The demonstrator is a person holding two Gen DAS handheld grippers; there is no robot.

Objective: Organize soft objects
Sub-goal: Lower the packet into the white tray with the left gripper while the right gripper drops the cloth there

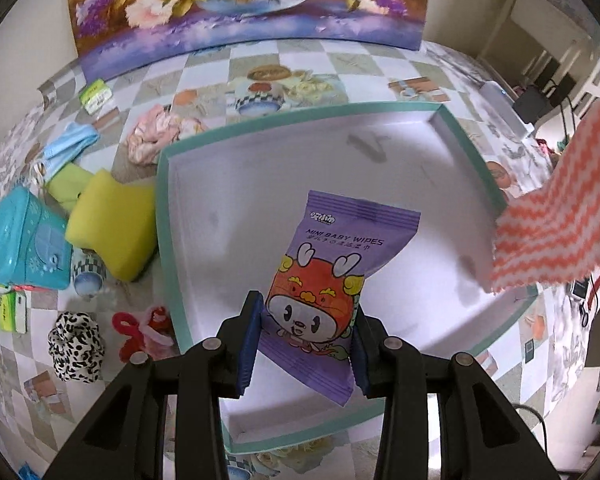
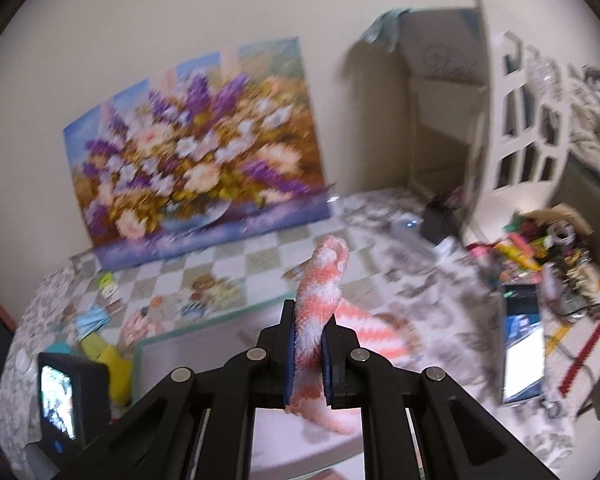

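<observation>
Both grippers loaded over the teal-rimmed white cardboard box (image 1: 162, 216).

Our left gripper (image 1: 306, 334) clamps a purple plastic pack of baby wipes (image 1: 324, 280) just above the box floor. Our right gripper (image 2: 307, 354) pinches an orange-and-white zigzag cloth (image 2: 320, 292), which hangs over the box rim to the right. Left of the box lies a yellow sponge (image 1: 108, 232).
</observation>
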